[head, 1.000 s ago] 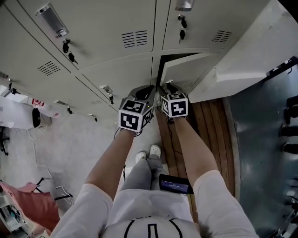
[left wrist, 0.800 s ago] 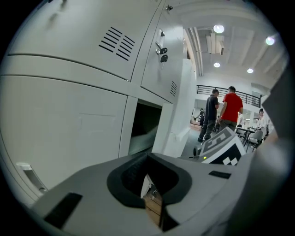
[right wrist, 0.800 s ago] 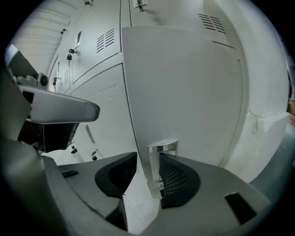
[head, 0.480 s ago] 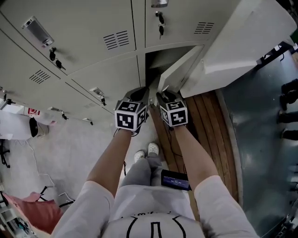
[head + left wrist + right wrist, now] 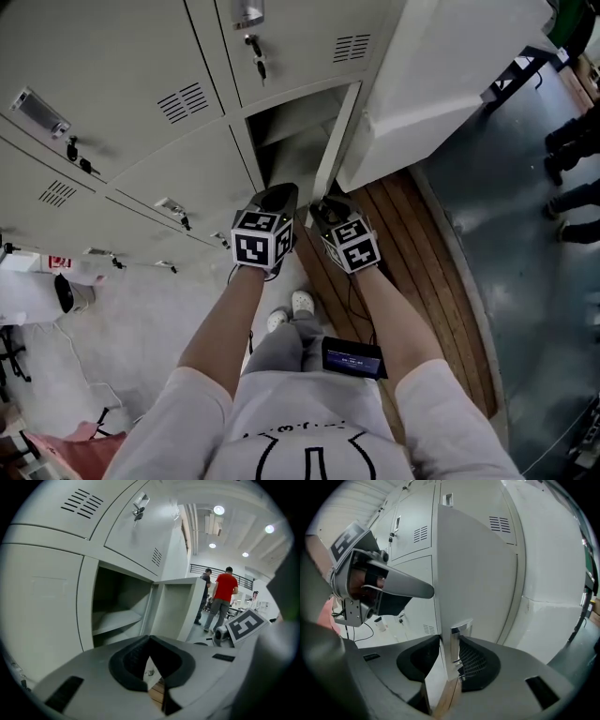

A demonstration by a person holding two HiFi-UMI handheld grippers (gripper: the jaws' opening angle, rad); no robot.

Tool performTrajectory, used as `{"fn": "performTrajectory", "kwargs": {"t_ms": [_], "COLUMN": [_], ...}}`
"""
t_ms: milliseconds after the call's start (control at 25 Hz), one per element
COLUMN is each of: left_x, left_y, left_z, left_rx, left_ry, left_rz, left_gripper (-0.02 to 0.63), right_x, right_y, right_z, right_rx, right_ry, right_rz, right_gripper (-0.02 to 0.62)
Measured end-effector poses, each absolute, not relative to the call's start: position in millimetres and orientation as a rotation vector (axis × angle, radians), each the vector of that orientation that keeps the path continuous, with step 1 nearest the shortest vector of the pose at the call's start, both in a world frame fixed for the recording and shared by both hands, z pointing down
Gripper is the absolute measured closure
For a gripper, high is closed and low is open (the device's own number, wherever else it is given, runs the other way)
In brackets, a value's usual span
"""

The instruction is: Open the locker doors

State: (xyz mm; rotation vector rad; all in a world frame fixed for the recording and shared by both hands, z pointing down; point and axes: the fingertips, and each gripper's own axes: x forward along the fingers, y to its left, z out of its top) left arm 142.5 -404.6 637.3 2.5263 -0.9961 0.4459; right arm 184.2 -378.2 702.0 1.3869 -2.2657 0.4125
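A bank of pale grey lockers fills the head view. One lower locker door [image 5: 338, 141] stands swung out, and I see it nearly edge-on. My right gripper [image 5: 323, 204] is shut on the door's free edge, with the metal handle [image 5: 457, 639] between its pads [image 5: 474, 660]. Its jaws have closed a little in the last second. In the right gripper view the door face [image 5: 478, 573] rises straight ahead. My left gripper [image 5: 277, 197] hovers just left of it, shut on nothing, its tips [image 5: 150, 639] meeting in front of the open compartment [image 5: 117, 616].
Closed lockers with keys [image 5: 253, 52] sit above and to the left. A white pillar [image 5: 441, 84] stands right of the open door. Wooden floor boards [image 5: 412, 253] run below it. A person in a red shirt [image 5: 225, 592] and others stand far off.
The door has swung further out, from showing its inner face to nearly edge-on. Both grippers have moved with it, and more of the compartment shows.
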Motion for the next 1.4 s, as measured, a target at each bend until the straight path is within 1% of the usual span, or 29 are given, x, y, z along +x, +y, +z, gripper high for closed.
{"fn": "performTrajectory", "kwargs": {"t_ms": [560,680,960,1000,1040,1080,1400], "left_x": [213.8,225.9,252.4,255.8,258.8,261.5,272.4], "left_y": [-395.4,-393.8,-387.2,-386.9,-386.8,-386.8,-394.3], "left_z": [634.9,634.5,632.8,631.6,630.4,629.1,620.4], "left_rx": [2.604,2.620,2.670,2.675,2.676,2.674,2.673], "left_ry": [-0.801,-0.765,-0.677,-0.668,-0.663,-0.659,-0.661], "left_rz": [0.489,0.505,0.562,0.563,0.560,0.554,0.538], "left_gripper": [0.600,0.600,0.600,0.600,0.600,0.600,0.600], "right_x": [269.9,287.4,357.8,368.2,377.1,384.5,419.9], "right_y": [-337.8,-331.6,-324.9,-326.0,-327.6,-329.4,-340.1], "right_z": [703.5,704.0,706.2,706.3,706.5,706.8,706.1], "right_rx": [1.443,1.466,1.671,1.700,1.725,1.745,1.838], "right_ry": [-2.215,-2.199,-2.028,-1.999,-1.972,-1.947,-1.869], "right_rz": [0.485,0.514,0.550,0.555,0.558,0.562,0.609], "right_gripper": [0.477,0.502,0.517,0.526,0.573,0.584,0.586]}}
